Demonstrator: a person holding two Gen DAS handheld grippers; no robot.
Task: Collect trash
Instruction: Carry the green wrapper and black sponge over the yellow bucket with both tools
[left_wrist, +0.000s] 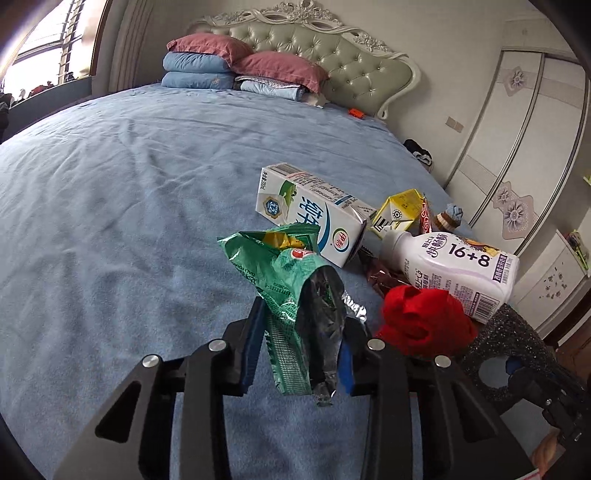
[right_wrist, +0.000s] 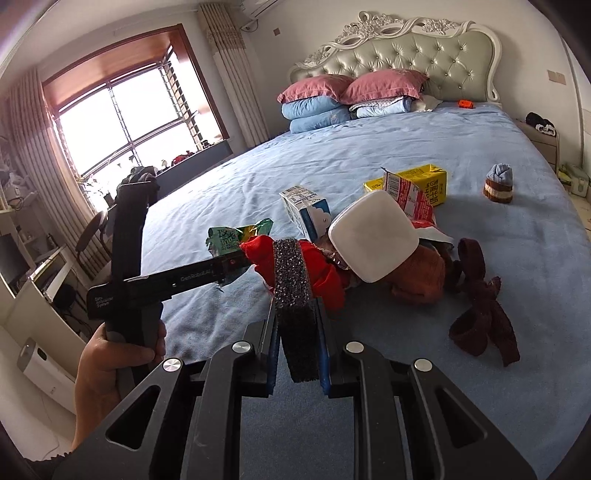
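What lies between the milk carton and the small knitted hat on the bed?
In the right wrist view, a yellow juice carton lies between the milk carton and the knitted hat.

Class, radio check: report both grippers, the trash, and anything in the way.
Left gripper shut on green wrapper, lifted. Right gripper shut on dark sponge. Milk carton, white bottle on bed. Red cloth against sponge.

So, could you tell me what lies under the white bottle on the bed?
The white bottle rests on a red cloth, an orange-brown cloth and a brown foil wrapper. Anything deeper is covered.
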